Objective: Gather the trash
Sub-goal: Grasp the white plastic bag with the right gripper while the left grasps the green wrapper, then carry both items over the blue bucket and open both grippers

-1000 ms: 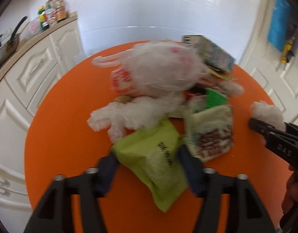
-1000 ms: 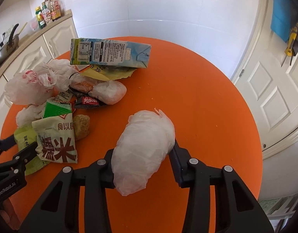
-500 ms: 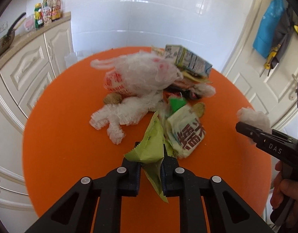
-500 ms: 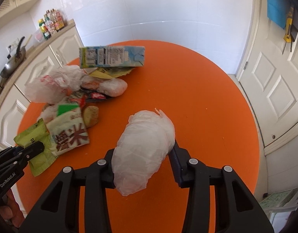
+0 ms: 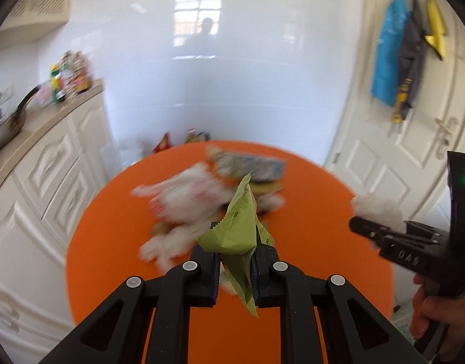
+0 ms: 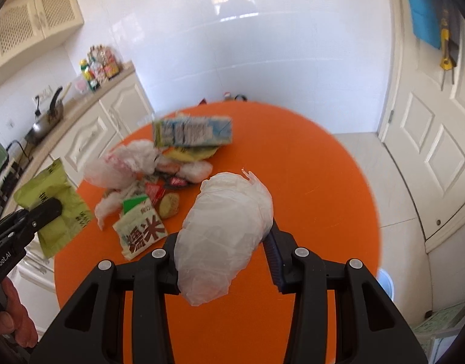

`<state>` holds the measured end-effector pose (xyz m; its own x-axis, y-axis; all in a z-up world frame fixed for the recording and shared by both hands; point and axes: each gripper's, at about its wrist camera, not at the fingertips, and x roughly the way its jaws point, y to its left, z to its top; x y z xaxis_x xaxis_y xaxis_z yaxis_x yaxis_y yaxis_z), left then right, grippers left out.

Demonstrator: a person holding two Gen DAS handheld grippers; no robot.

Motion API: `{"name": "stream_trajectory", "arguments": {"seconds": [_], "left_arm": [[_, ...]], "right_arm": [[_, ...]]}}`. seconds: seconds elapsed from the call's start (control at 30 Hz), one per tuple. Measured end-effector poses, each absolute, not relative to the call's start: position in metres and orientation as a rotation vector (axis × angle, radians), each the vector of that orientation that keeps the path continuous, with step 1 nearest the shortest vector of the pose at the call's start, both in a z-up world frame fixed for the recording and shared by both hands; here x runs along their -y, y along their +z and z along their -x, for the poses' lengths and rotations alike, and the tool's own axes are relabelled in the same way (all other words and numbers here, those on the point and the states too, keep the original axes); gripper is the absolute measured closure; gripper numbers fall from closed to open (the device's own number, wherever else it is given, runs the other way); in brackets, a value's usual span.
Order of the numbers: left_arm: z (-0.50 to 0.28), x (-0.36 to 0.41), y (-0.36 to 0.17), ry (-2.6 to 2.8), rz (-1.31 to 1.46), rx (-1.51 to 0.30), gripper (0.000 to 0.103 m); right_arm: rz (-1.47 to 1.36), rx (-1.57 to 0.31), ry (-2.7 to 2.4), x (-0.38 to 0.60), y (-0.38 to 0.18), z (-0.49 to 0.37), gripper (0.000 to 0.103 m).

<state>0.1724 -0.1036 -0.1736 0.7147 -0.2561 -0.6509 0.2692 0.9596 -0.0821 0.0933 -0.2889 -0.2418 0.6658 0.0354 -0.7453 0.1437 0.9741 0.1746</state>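
We saw the green wrapper point(image 5: 237, 230) pinched at lower centre in the left gripper point(image 5: 234, 268), its jaws nearly together. The right gripper point(image 6: 221, 257) clasped a white plastic bag point(image 6: 223, 236), jaws partly apart. The trash pile point(image 5: 196, 209) was blurred; "DAS" and "GenRobot.AI" marked the grippers.

Place: a home kitchen.
Cabinets: cream lower cupboards point(image 6: 89, 139) with moulded doors along the left wall, lattice-fronted upper cupboards point(image 6: 35, 18) above.
Counter: a frying pan point(image 6: 45, 121) sits on the worktop, with a cluster of sauce bottles point(image 6: 100, 63) at its far end.
Walls: glossy white tiles point(image 6: 262, 45) that mirror a window.
Table: a round orange table point(image 6: 308, 182) strewn with food wrappers.
Door: a white panelled door point(image 6: 438, 139), with bags on hooks point(image 5: 399, 54) beside it.
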Motion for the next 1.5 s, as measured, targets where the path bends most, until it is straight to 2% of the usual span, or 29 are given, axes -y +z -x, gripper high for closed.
{"name": "stream_trajectory", "arguments": {"seconds": [0.2,0.43,0.67,0.87,1.07,1.13,1.17,1.2,1.23,1.27,1.3,1.37,1.43,1.5], "left_arm": [[-0.169,0.188,-0.152,-0.500,-0.067,-0.694,0.091],[-0.166,0.317,-0.172,-0.787,-0.129,-0.775,0.091],[-0.161,0.430,-0.251,-0.932,-0.243,-1.033,0.091],[-0.173,0.476,-0.320,-0.919,-0.361,-1.198,0.091],[-0.191,0.504,-0.368,-0.891,-0.444,-1.309,0.090],[-0.198,0.508,-0.375,-0.876,-0.458,-1.326,0.084],[-0.201,0.511,-0.378,-0.867,-0.470,-1.328,0.080],[-0.207,0.513,-0.381,-0.858,-0.483,-1.330,0.067],[-0.215,0.516,-0.384,-0.852,-0.495,-1.330,0.048],[-0.216,0.515,-0.383,-0.840,-0.506,-1.317,0.039],[-0.224,0.516,-0.382,-0.829,-0.511,-1.297,0.028],[-0.225,0.533,-0.374,-0.817,-0.519,-1.279,0.024],[-0.227,0.559,-0.371,-0.796,-0.531,-1.273,0.023],[-0.228,0.578,-0.366,-0.784,-0.535,-1.238,0.021]], "right_arm": [[-0.271,-0.767,-0.190,0.352,-0.214,-0.052,0.061],[-0.336,-0.774,-0.465,0.468,-0.223,0.020,0.061],[-0.467,-0.918,-0.611,0.558,-0.304,0.068,0.061],[-0.603,-1.015,-0.623,0.602,-0.376,0.070,0.061],[-0.682,-1.093,-0.616,0.621,-0.425,0.059,0.058],[-0.716,-1.102,-0.630,0.629,-0.437,0.058,0.056],[-0.731,-1.107,-0.631,0.631,-0.442,0.059,0.050],[-0.745,-1.108,-0.629,0.634,-0.447,0.058,0.043],[-0.753,-1.104,-0.636,0.636,-0.450,0.059,0.029],[-0.763,-1.096,-0.644,0.637,-0.451,0.061,0.020],[-0.770,-1.091,-0.647,0.639,-0.454,0.061,0.018],[-0.783,-1.086,-0.657,0.641,-0.456,0.062,0.012],[-0.790,-1.074,-0.668,0.643,-0.456,0.066,0.010],[-0.794,-1.059,-0.691,0.641,-0.451,0.071,0.002]]}}
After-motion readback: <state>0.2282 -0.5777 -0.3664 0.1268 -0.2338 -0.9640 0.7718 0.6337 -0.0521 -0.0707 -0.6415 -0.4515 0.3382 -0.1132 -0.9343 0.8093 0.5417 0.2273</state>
